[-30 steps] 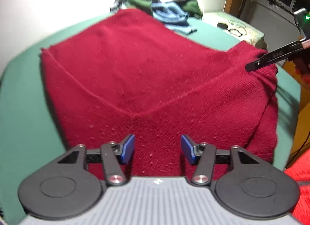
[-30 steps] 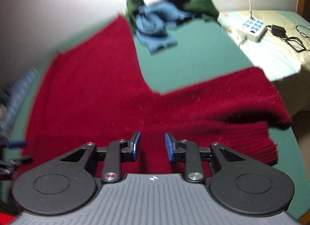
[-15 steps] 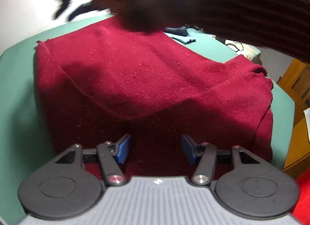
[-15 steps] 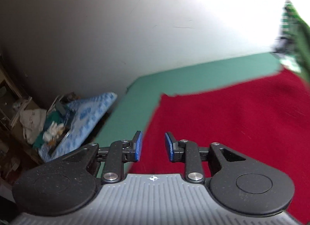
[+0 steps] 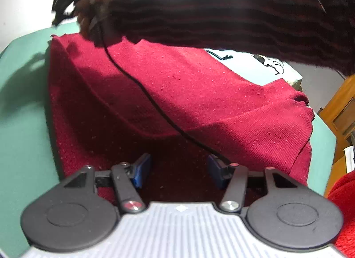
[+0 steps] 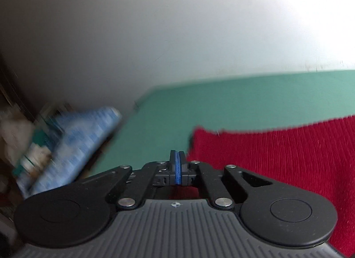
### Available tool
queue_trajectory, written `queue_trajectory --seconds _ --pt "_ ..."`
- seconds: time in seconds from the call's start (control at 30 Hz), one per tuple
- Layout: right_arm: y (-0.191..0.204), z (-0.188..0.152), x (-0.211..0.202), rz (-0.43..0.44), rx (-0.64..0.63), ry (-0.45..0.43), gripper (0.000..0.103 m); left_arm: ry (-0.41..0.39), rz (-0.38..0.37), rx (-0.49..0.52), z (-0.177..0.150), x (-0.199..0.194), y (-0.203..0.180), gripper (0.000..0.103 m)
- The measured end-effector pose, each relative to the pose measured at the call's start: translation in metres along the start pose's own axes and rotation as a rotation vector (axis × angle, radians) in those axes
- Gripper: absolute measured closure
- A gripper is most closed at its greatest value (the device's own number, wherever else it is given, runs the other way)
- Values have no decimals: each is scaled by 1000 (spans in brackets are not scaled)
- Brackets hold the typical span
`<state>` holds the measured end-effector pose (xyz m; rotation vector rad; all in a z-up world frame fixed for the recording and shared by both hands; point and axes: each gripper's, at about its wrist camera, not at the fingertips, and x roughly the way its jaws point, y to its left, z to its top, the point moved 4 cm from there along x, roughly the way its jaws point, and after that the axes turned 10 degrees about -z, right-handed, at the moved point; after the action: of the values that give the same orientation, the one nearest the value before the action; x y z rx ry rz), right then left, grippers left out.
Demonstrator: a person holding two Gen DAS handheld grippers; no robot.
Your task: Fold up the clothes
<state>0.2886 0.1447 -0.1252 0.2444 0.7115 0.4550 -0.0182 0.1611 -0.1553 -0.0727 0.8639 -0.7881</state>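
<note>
Green table carries a red sweater, partly folded, spread across most of the surface, its far left corner just short of the table's far edge. A dark striped sleeve reaches across above the sweater toward that corner, a black cable trailing back over the knit. Left gripper hovers over the sweater's near edge, jaws about halfway apart, nothing between them; right gripper sits at the sweater's far left corner, blue pads pressed together, and no cloth shows between them.
</note>
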Motion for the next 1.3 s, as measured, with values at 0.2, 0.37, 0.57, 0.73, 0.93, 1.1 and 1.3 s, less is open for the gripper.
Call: queue_trajectory --seconds 0.2,0.37,0.57,0.73,0.93,1.1,1.3 --pt "-46 9 -27 -7 79 -43 97 10 -19 13 4 5 -2 47" --pt "-34 -8 -14 -5 43 -7 72 23 -21 16 4 6 -1 47" --pt "-4 -20 8 -13 -7 31 85 22 -13 18 3 6 -2 47" --pt "-7 -18 -5 -14 -20 0 100 14 -11 3 3 7 -3 47" --pt "-66 -9 -34 -38 112 -76 102 10 -62 2 5 6 -8 48" --pt "-107 -20 -29 -185 126 -46 102 40 -89 31 3 14 -15 48" --pt "-106 -26 -30 -86 253 -40 82 17 -71 43 13 -3 -10 48"
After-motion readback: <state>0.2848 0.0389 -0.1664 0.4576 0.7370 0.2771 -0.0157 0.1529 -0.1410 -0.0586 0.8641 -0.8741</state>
